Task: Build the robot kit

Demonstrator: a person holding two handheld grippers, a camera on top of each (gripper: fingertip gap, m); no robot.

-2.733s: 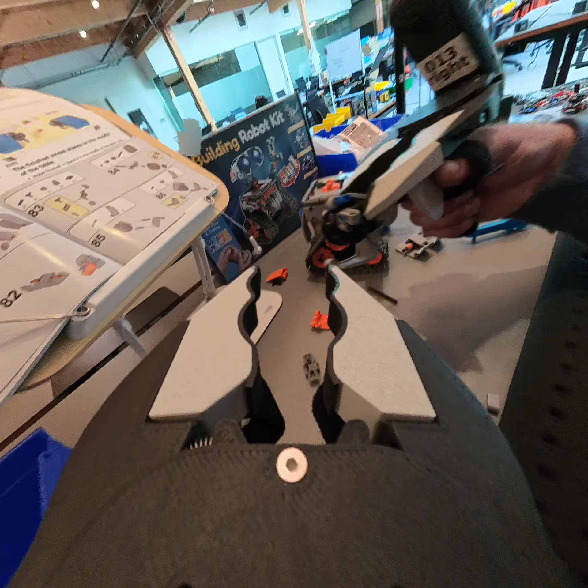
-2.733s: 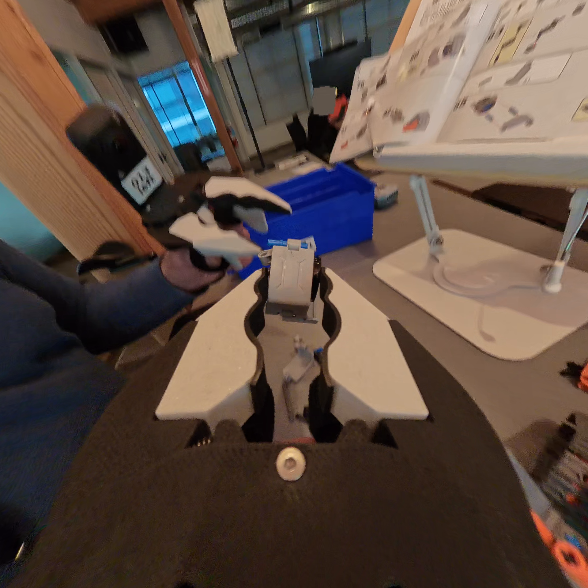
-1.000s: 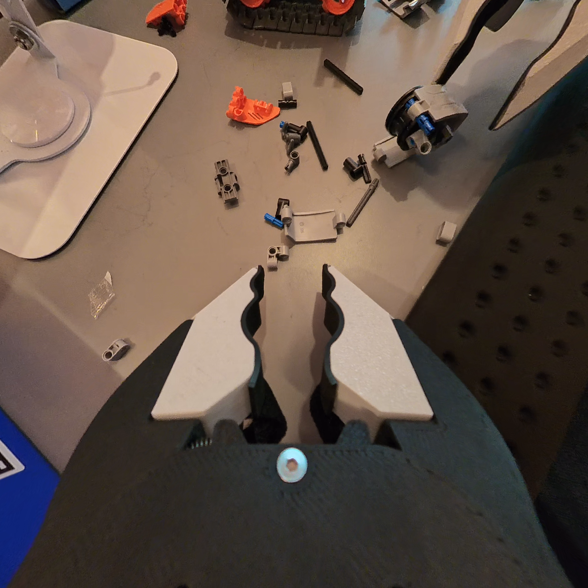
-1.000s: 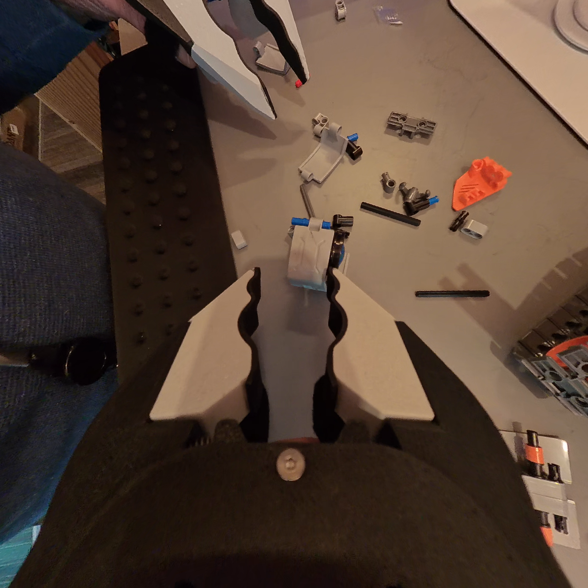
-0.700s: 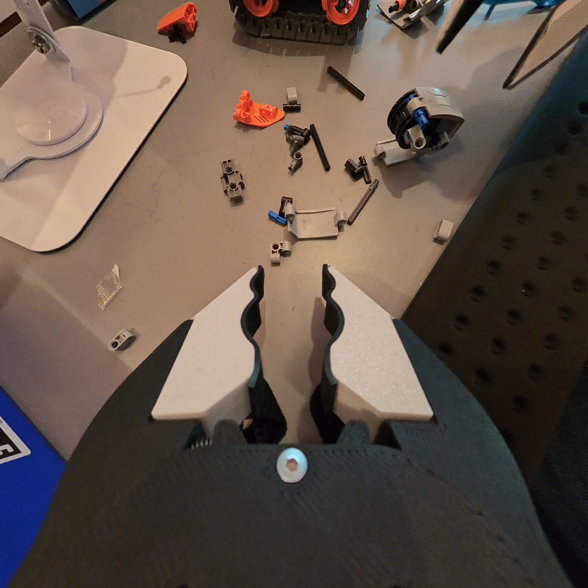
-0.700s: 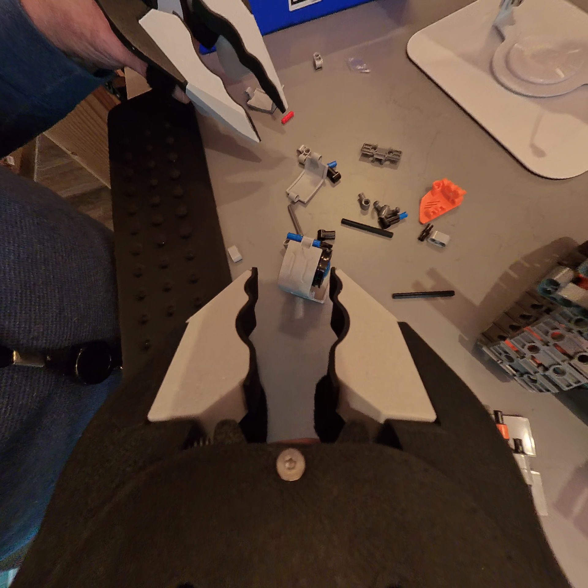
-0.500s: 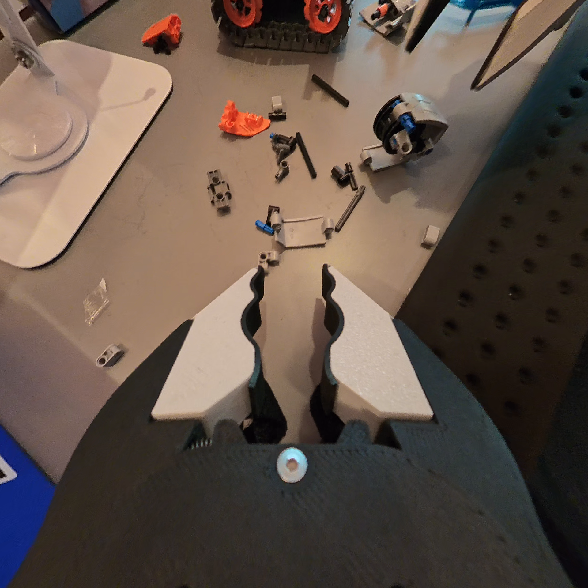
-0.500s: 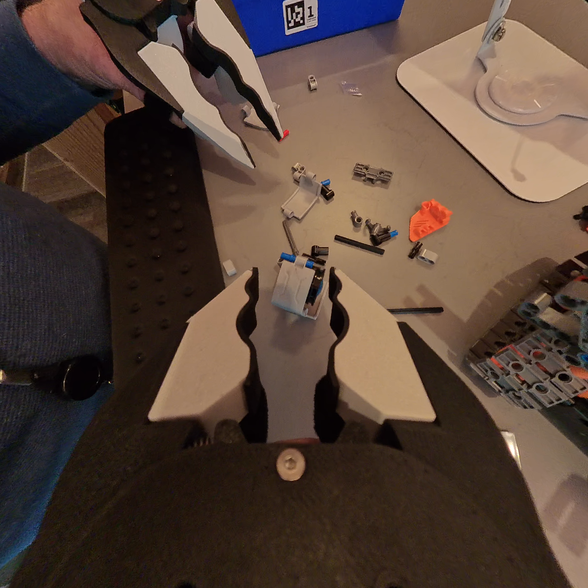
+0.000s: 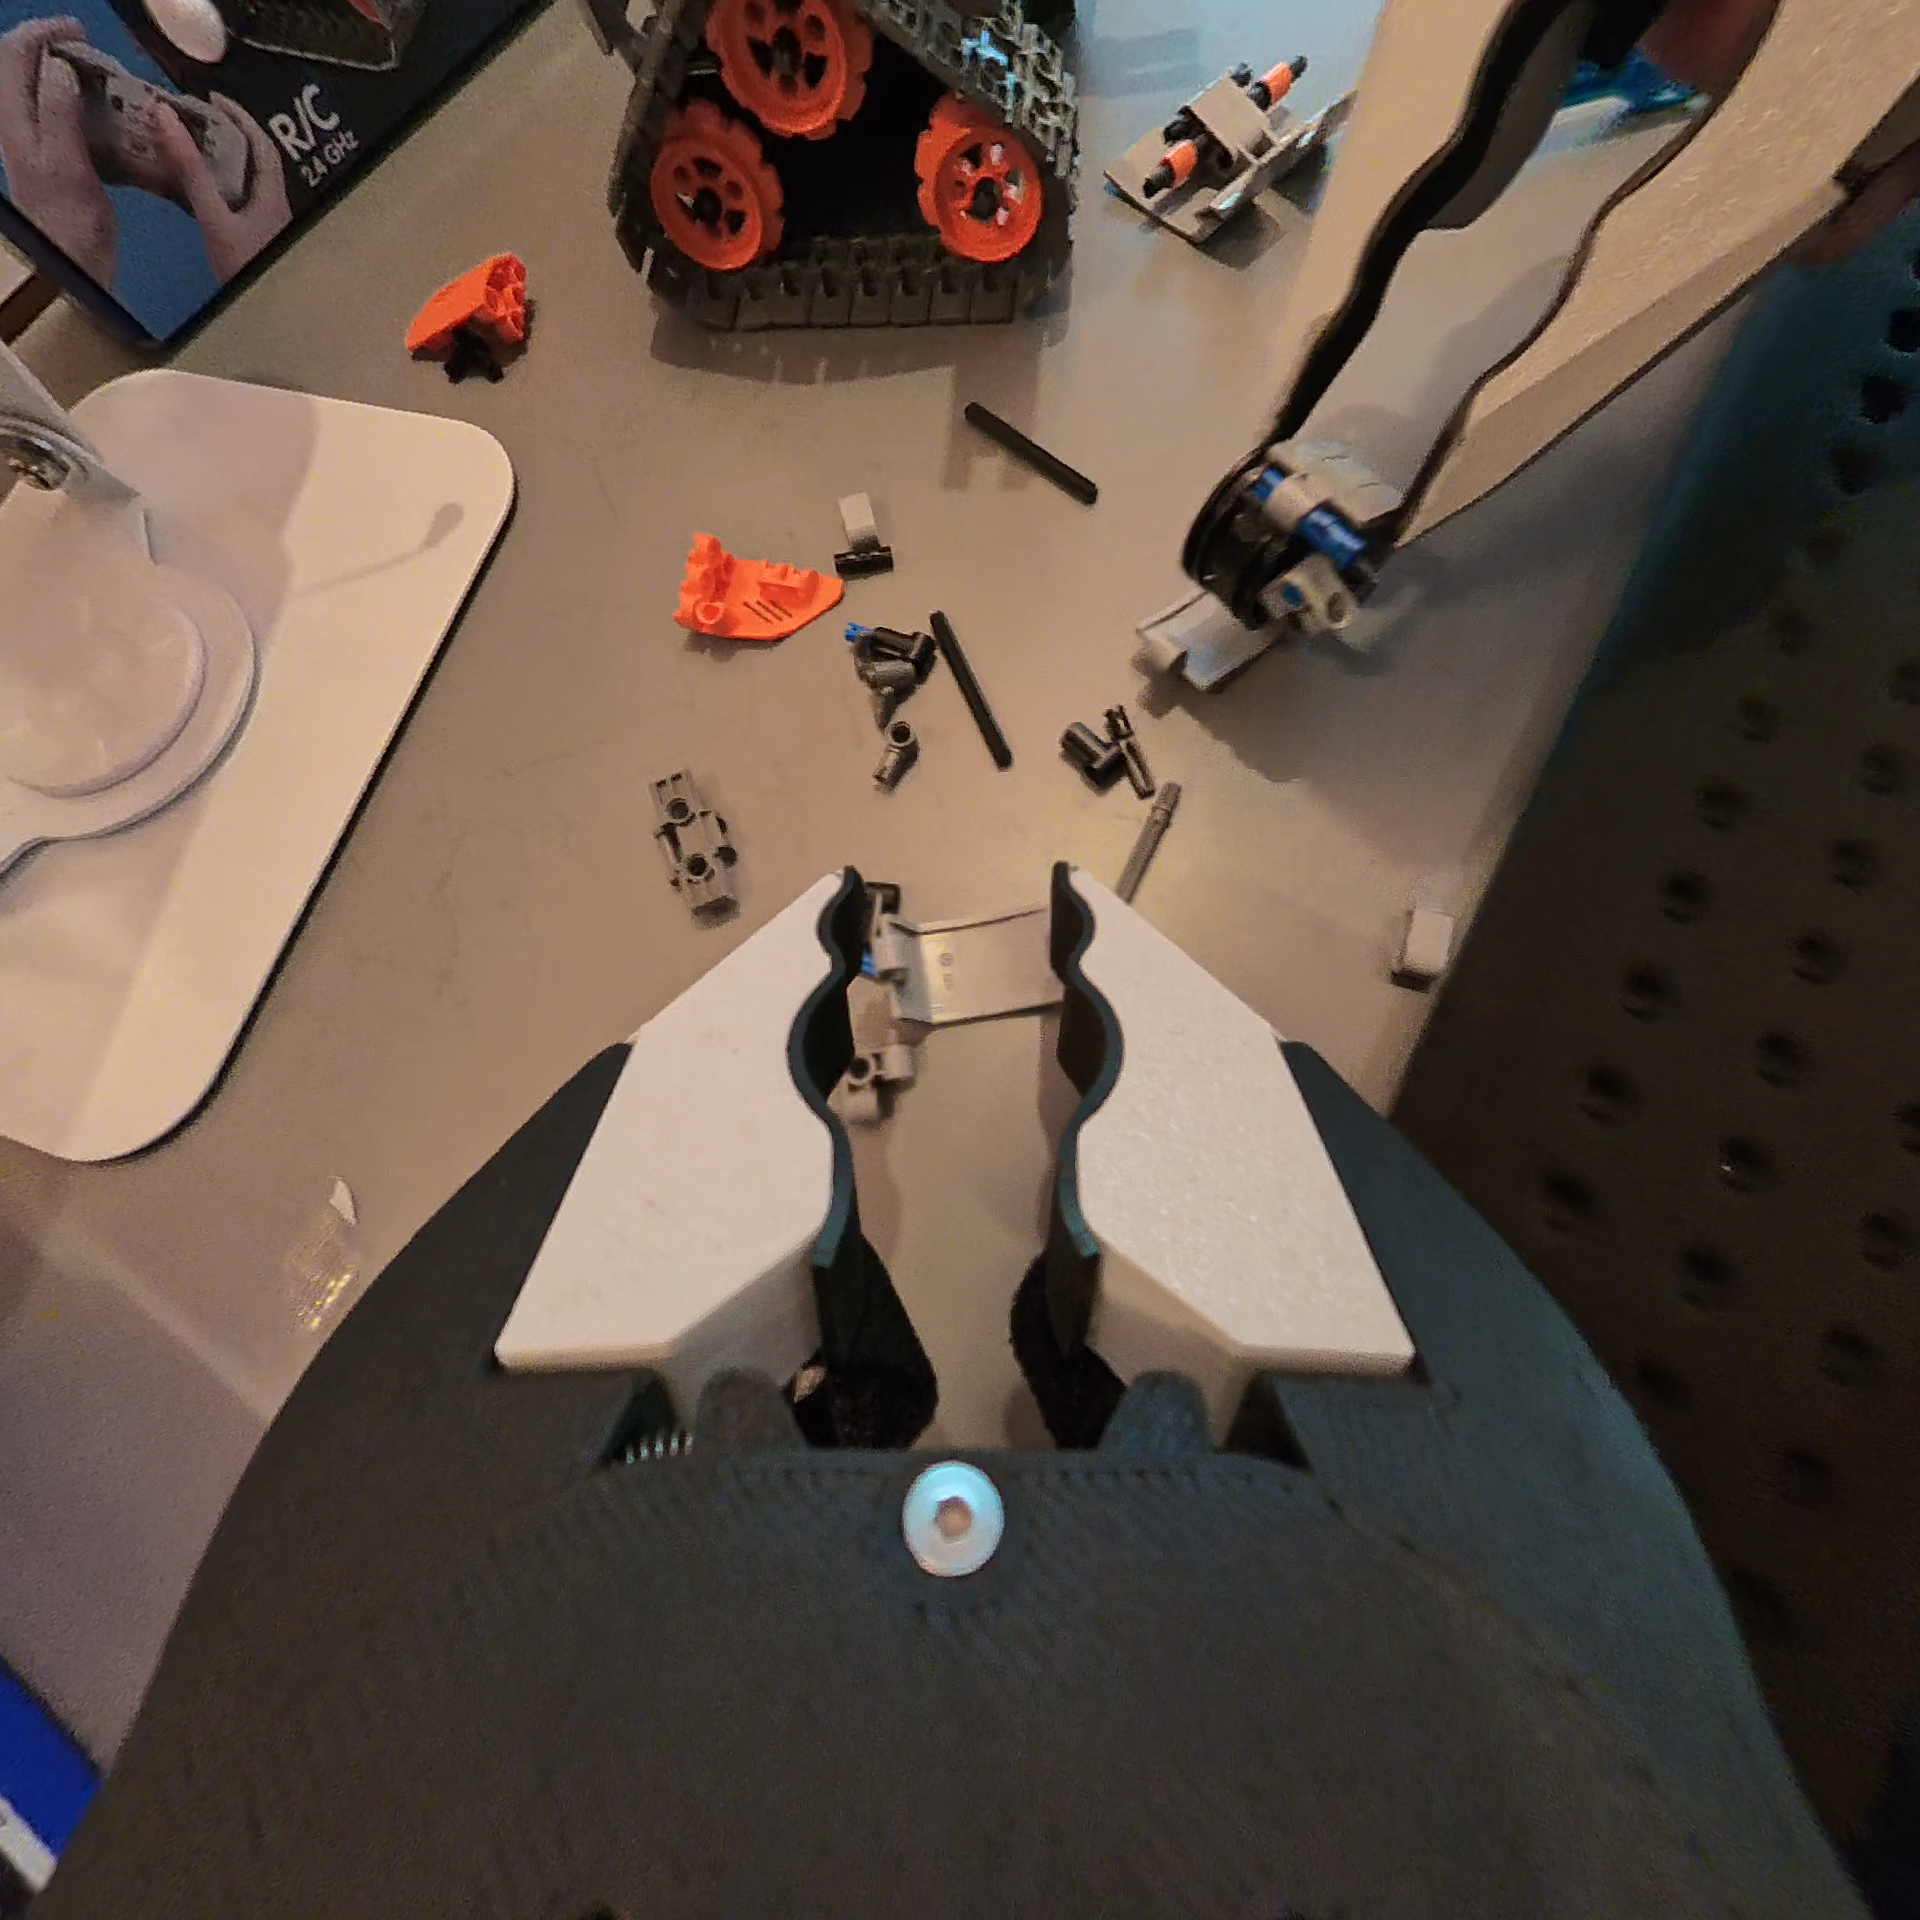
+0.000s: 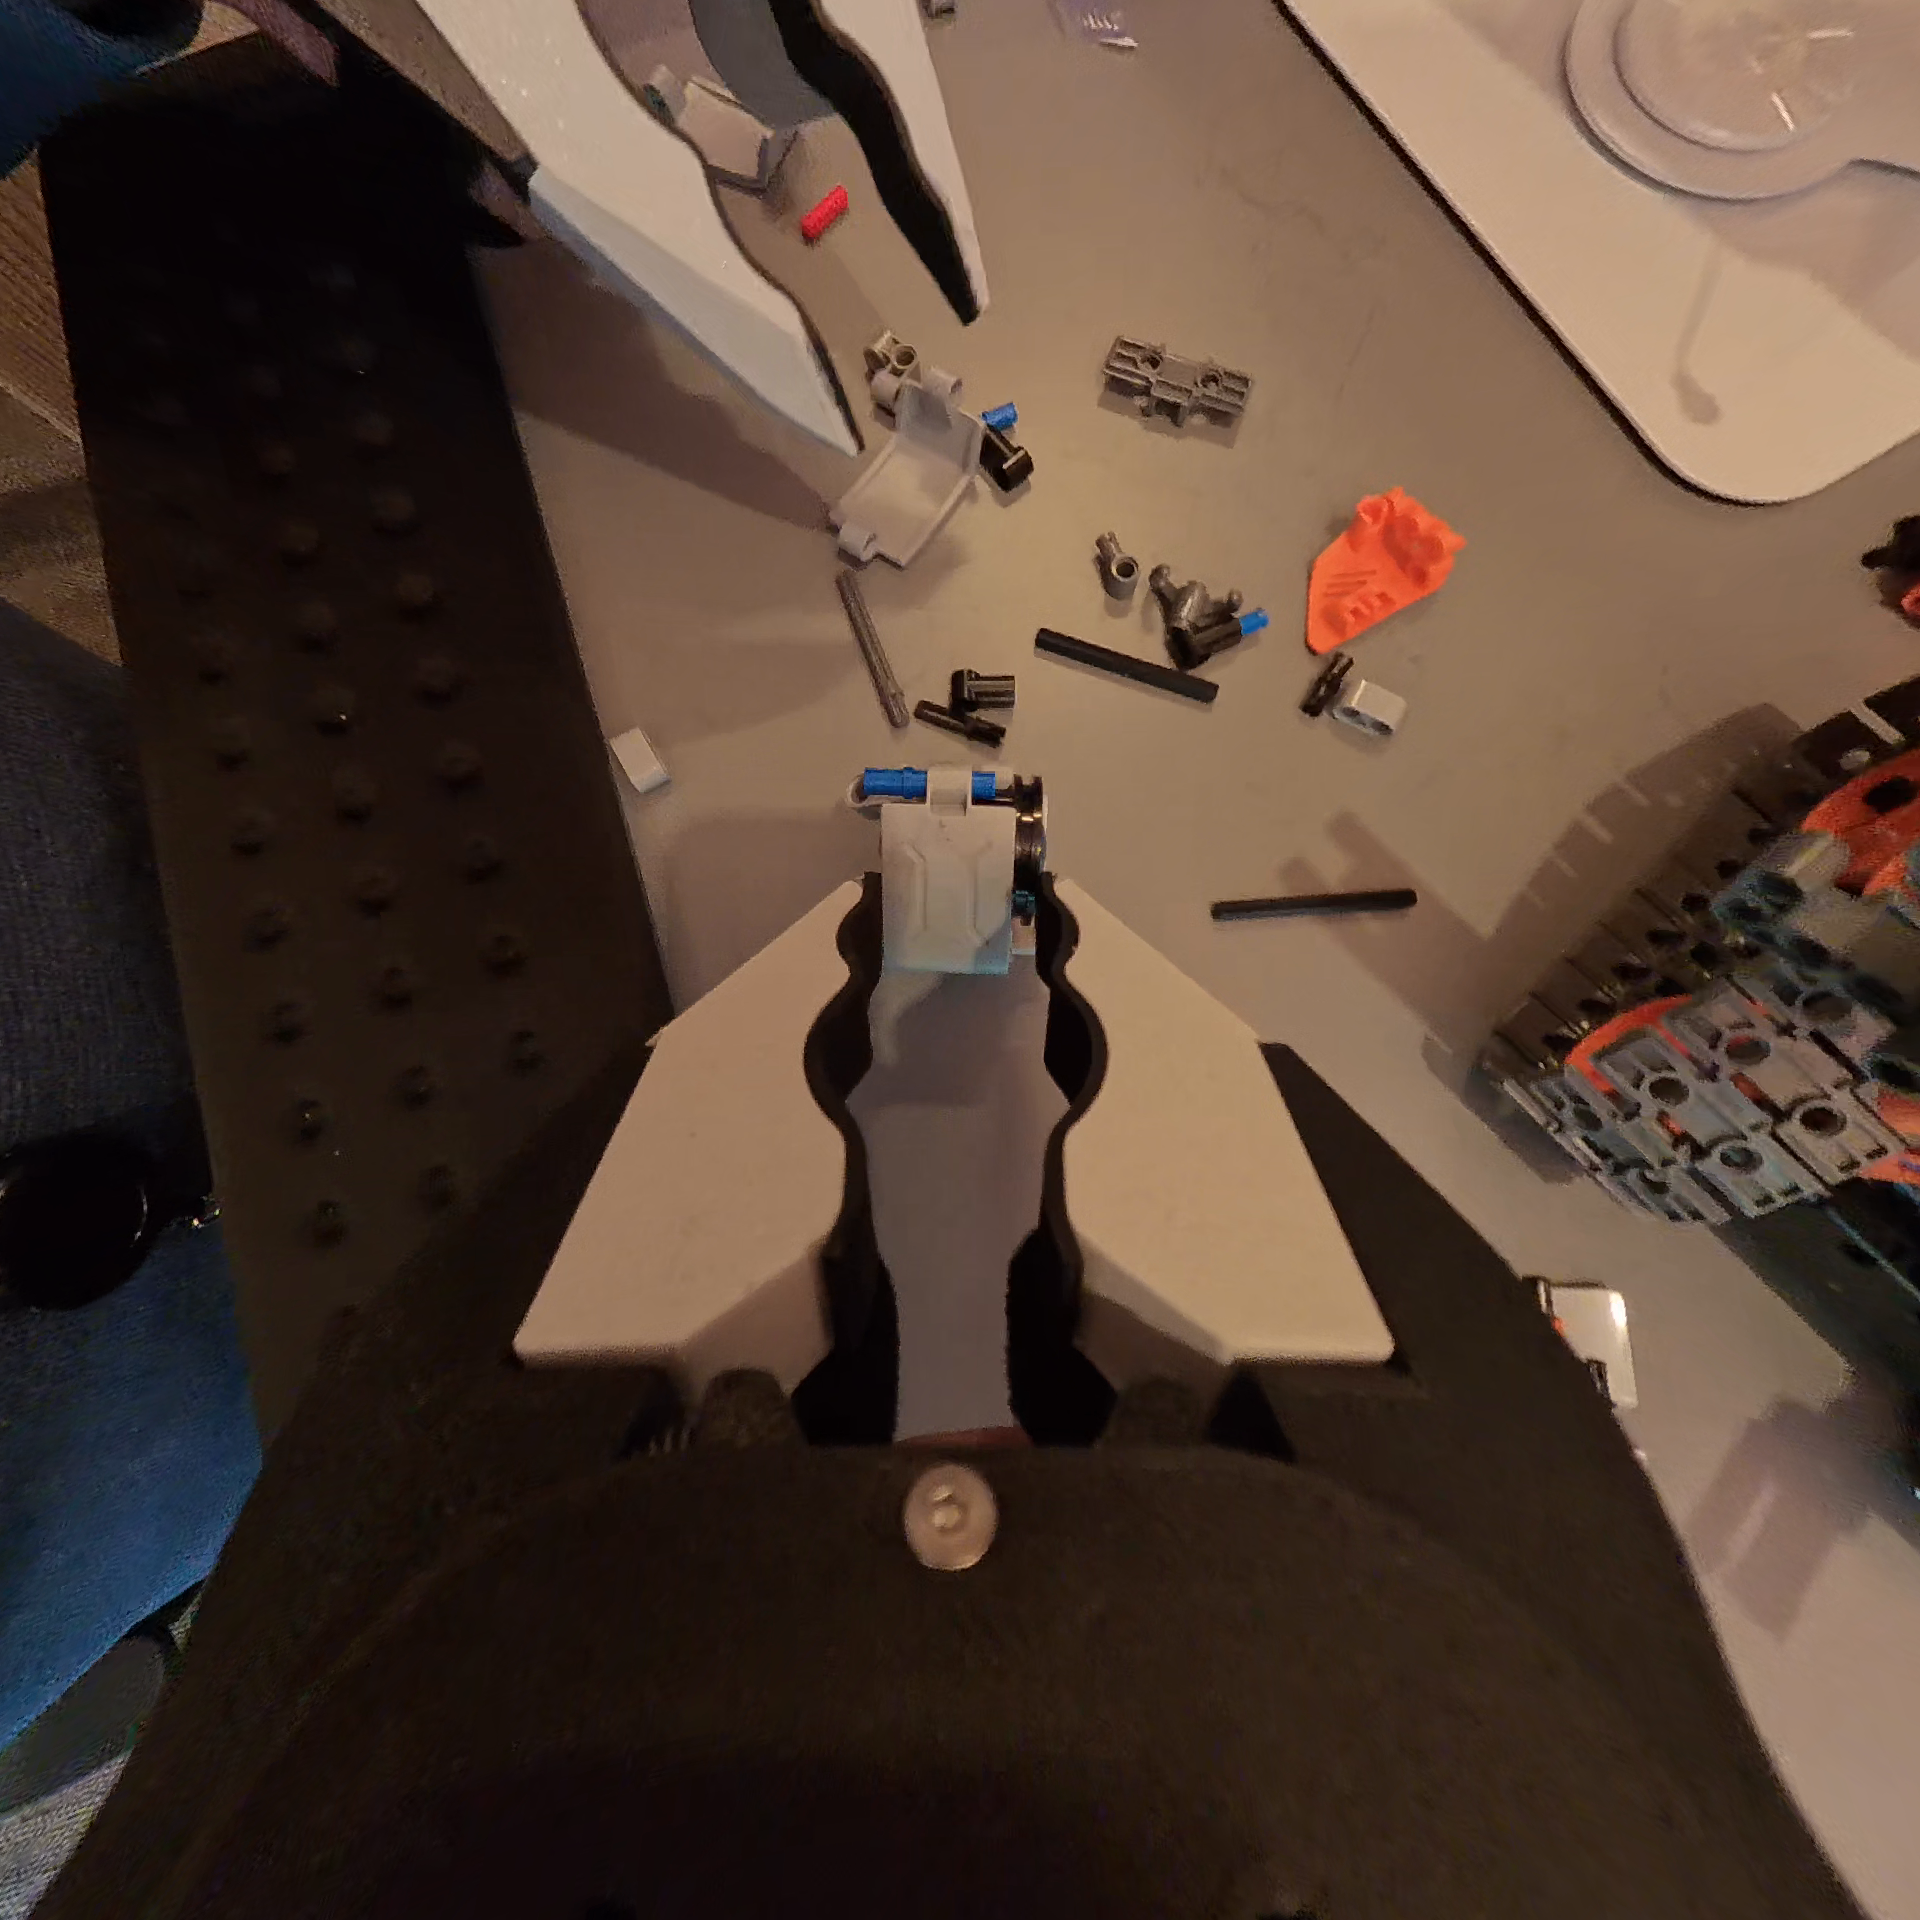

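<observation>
Orange wedge (image 9: 753,601) beside black axle (image 9: 970,689)

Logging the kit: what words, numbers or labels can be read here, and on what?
Kit box, top left in the left wrist view: white lettering, legible, but I don't copy writing.
Curved grey panel at the left gripper: tiny moulded mark, too small to read.
Right wrist view: none.

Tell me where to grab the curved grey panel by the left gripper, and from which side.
Probably from straight above, the left gripper pinching the curved grey panel by its two lugged ends: it lies flat, ends facing the open jaws.
</observation>
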